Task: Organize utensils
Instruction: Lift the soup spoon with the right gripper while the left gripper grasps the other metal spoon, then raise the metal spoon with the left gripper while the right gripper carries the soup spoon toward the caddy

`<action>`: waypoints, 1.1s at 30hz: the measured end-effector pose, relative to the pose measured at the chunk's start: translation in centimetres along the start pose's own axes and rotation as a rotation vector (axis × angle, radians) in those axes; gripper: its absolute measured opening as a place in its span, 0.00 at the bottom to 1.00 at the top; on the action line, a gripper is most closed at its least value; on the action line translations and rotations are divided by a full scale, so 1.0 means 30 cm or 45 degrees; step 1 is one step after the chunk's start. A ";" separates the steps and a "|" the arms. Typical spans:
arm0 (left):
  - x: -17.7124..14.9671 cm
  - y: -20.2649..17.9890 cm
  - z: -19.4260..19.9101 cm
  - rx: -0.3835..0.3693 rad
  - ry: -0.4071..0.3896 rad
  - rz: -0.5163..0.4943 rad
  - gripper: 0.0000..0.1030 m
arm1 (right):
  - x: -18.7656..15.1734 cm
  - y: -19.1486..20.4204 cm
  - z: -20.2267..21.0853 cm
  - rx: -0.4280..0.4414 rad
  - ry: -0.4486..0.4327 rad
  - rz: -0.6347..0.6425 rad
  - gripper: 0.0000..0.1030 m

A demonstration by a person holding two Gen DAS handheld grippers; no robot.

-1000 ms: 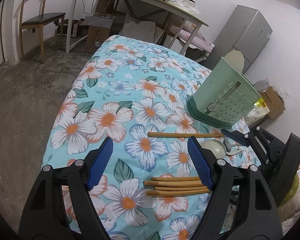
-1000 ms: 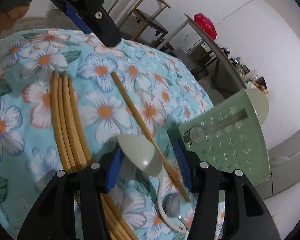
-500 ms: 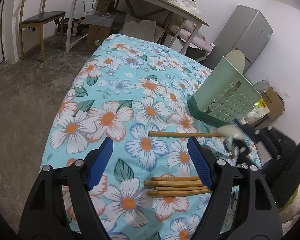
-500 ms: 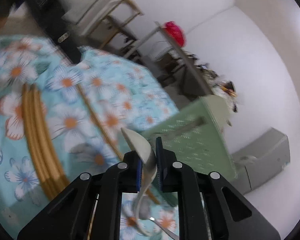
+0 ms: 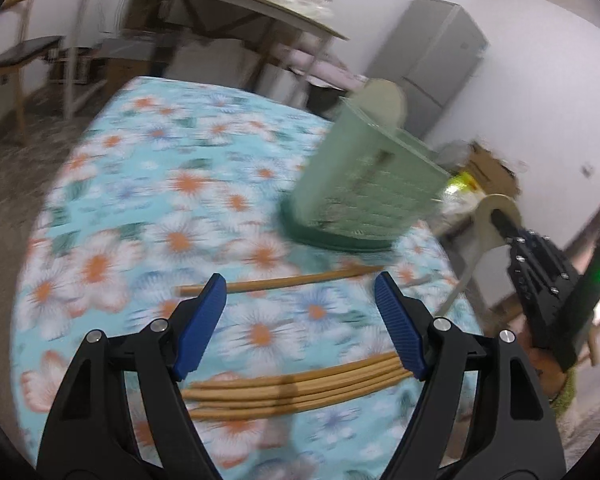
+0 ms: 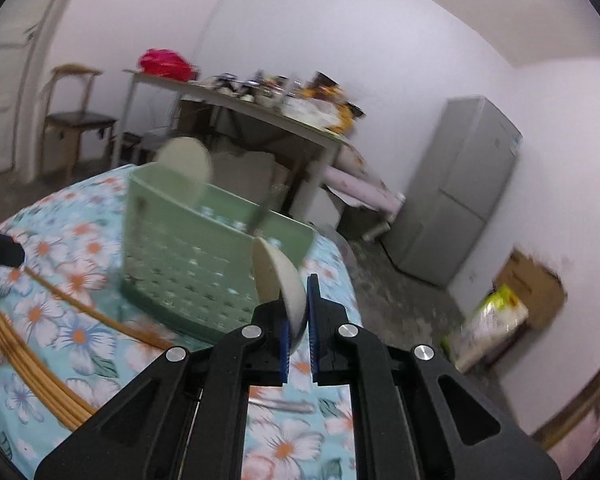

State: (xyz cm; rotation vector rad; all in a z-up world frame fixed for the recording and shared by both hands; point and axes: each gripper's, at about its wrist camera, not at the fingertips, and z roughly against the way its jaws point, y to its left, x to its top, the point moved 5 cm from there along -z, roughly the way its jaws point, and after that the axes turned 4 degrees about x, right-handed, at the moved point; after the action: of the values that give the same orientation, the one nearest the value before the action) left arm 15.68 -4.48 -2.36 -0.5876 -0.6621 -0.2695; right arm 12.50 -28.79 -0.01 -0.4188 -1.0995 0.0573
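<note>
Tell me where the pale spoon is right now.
The pale spoon is clamped by its bowl in the right tool, raised off the floral cloth just in front of the green utensil basket, centre of the right wrist view.

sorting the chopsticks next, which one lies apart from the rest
The single chopstick nearer the green basket lies alone; the others form a touching bundle closer to the left tool.

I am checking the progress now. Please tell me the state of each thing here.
Right gripper: jaws shut on the spoon.
Spoon: lifted, off the cloth.
Left gripper: jaws open, empty.
Holder: upright, one spoon already inside.
Chopsticks: lying on the cloth.
</note>
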 end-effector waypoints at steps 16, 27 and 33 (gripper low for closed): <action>-0.056 -0.224 -0.450 -0.235 0.482 0.085 0.27 | -0.076 -0.075 0.008 0.016 0.025 -0.161 0.07; -0.094 -0.206 -0.498 -0.220 0.484 0.193 0.01 | -0.082 -0.069 0.012 0.017 0.026 -0.178 0.07; -0.068 -0.164 -0.408 -0.161 0.418 0.185 0.00 | -0.081 -0.067 0.012 0.019 0.026 -0.179 0.07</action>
State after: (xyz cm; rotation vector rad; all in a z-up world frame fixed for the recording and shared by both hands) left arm 18.17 -15.56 -9.36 -0.6908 -0.2854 -0.2659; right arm 10.73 -31.15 -1.23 -0.3273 -1.1048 -0.0623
